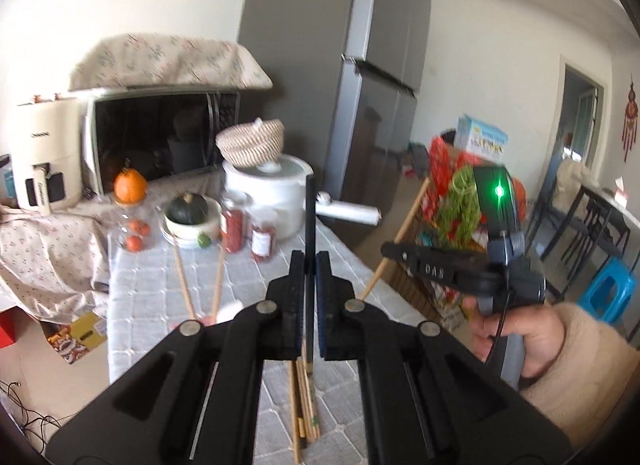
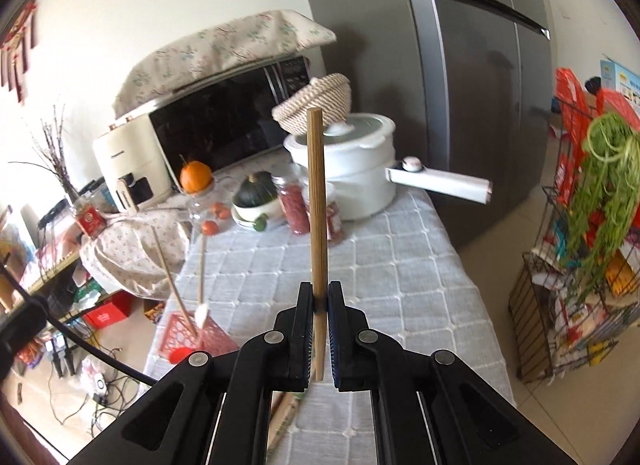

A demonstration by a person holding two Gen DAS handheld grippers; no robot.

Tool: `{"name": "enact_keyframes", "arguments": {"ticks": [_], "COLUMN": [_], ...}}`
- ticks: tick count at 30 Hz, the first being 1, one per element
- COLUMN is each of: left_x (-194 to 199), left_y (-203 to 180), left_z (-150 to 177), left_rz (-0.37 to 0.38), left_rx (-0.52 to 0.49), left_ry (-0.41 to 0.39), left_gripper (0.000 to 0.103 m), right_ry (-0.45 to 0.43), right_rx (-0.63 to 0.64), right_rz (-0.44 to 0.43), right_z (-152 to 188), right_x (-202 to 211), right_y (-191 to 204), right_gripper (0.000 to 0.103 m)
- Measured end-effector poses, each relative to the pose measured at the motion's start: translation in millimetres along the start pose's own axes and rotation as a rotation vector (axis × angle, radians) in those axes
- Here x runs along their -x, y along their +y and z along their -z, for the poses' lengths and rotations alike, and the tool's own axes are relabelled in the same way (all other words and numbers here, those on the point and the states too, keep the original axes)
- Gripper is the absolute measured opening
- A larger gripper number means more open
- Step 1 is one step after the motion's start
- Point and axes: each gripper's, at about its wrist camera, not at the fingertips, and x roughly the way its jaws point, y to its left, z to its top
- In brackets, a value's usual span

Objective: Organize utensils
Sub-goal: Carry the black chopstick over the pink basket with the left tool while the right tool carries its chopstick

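My left gripper [image 1: 308,261] is shut on a black chopstick [image 1: 309,217] that points upward, above the quilted grey table [image 1: 160,285]. Under it lie several wooden chopsticks [image 1: 306,405] in a loose bundle. A hand at the right holds my right gripper [image 1: 387,252], seen side-on. In its own view the right gripper [image 2: 320,291] is shut on a wooden chopstick [image 2: 316,205] held nearly upright. At the table's left edge stands a red basket [image 2: 192,339] with a wooden stick [image 2: 172,285] and a white-ended utensil [image 2: 201,305] in it.
A white pot [image 2: 360,181] with a long handle, a woven basket [image 2: 316,105], jars [image 2: 294,205], a squash in a bowl [image 2: 256,193], a microwave [image 2: 224,125] and an air fryer [image 2: 124,169] crowd the far end. The fridge [image 2: 480,105] and a wire rack [image 2: 560,285] stand to the right.
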Motion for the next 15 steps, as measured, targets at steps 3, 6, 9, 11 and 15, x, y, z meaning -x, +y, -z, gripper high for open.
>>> {"name": "enact_keyframes", "arguments": {"ticks": [3, 6, 9, 11, 15], "left_x": [18, 31, 32, 28, 13], "left_y": [12, 22, 32, 38, 49], "left_z": [-9, -15, -15, -13, -7], "left_rz": [-0.039, -0.095, -0.14, -0.163, -0.207], "left_rx": [0.021, 0.023, 0.022, 0.03, 0.033], "left_ry": [-0.094, -0.174, -0.202, -0.204, -0.184], "left_gripper": [0.006, 0.006, 0.006, 0.006, 0.006], "right_ry": [-0.026, -0.04, -0.045, -0.045, -0.041], "right_rx": [0.015, 0.022, 0.025, 0.026, 0.025], "right_rz": [-0.022, -0.044, -0.059, -0.068, -0.081], "right_z": [-6, -10, -10, -10, -9], "right_x": [5, 5, 3, 1, -3], "right_y": [16, 30, 40, 44, 52], "right_gripper": [0.007, 0.007, 0.007, 0.007, 0.007]}}
